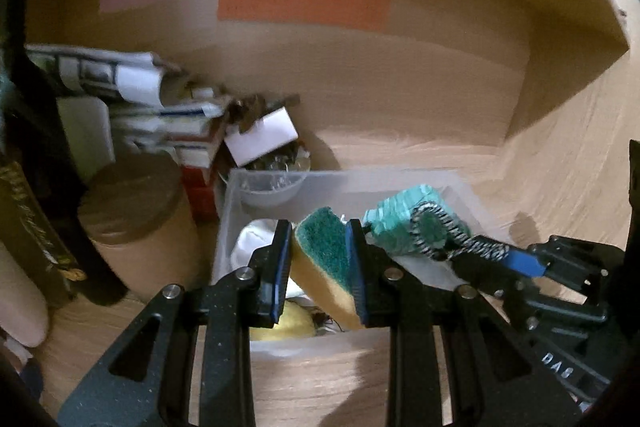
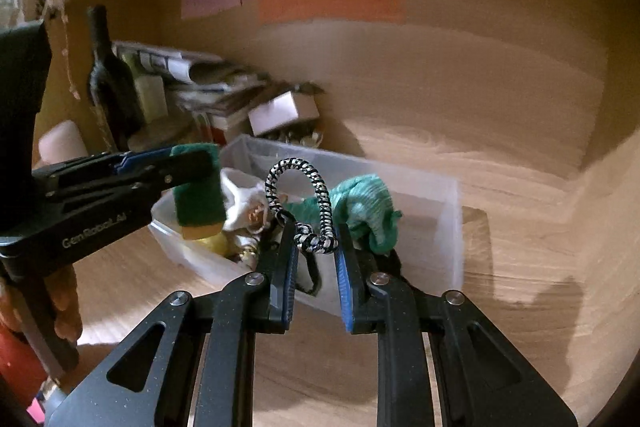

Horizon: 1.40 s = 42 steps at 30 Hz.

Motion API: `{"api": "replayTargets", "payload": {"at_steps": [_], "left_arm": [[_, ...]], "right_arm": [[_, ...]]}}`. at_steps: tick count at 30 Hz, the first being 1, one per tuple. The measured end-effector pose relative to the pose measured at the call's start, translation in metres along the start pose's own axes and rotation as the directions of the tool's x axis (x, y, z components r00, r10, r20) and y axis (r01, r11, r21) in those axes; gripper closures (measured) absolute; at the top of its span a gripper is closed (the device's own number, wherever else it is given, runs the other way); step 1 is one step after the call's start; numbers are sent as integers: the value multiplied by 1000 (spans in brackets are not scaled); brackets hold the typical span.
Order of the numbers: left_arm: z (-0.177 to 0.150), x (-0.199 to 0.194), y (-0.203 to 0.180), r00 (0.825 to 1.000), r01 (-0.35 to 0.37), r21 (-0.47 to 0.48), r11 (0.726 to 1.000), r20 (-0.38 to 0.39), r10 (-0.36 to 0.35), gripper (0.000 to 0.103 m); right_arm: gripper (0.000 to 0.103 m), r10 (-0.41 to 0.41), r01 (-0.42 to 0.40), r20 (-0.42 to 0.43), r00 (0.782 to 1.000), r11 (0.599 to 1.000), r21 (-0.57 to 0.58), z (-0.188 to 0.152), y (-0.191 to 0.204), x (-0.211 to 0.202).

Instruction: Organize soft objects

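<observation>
My left gripper (image 1: 319,247) is shut on a yellow sponge with a green scouring face (image 1: 326,259) and holds it over the clear plastic bin (image 1: 344,179). The same sponge (image 2: 199,195) and left gripper (image 2: 192,163) show at the left of the right wrist view. My right gripper (image 2: 316,247) is shut on a black-and-white braided cord (image 2: 316,203) tied to a teal crinkled fabric bundle (image 2: 366,207), held over the bin (image 2: 436,227). That bundle (image 1: 404,223) and the right gripper (image 1: 480,255) show in the left wrist view. A white cloth (image 2: 240,199) and a yellow item (image 1: 288,323) lie in the bin.
The bin sits on a wooden surface inside a cardboard enclosure (image 1: 400,75) with pink, green and orange paper on its back wall. At the left stand a brown-lidded canister (image 1: 136,219), a dark bottle (image 2: 110,79), stacked papers (image 1: 132,87) and a small white box (image 1: 262,135).
</observation>
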State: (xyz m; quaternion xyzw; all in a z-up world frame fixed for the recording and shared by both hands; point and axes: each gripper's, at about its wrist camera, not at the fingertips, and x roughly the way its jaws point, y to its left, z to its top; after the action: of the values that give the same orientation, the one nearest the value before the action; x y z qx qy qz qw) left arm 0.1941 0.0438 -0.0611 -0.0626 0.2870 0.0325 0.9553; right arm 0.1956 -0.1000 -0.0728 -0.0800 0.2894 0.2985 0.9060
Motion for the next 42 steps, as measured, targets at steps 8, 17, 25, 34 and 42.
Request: {"api": "replayTargets", "payload": {"at_steps": [8, 17, 25, 34, 42], "left_arm": [[-10, 26, -2, 996, 10, 17, 1000, -88, -8, 74], [-12, 15, 0, 996, -1, 12, 1000, -89, 2, 48], [-7, -32, -1, 1000, 27, 23, 999, 0, -27, 48], [5, -105, -14, 983, 56, 84, 995, 168, -69, 36], [-1, -163, -25, 955, 39, 120, 992, 288, -72, 13]], "right_arm": [[83, 25, -25, -96, 995, 1000, -3, -7, -7, 31], [52, -16, 16, -72, 997, 1000, -10, -5, -8, 23], [46, -18, 18, 4, 1000, 1000, 1, 2, -7, -6], [44, -12, 8, 193, 981, 1000, 21, 18, -4, -80], [19, -30, 19, 334, 942, 999, 34, 18, 4, -138]]}}
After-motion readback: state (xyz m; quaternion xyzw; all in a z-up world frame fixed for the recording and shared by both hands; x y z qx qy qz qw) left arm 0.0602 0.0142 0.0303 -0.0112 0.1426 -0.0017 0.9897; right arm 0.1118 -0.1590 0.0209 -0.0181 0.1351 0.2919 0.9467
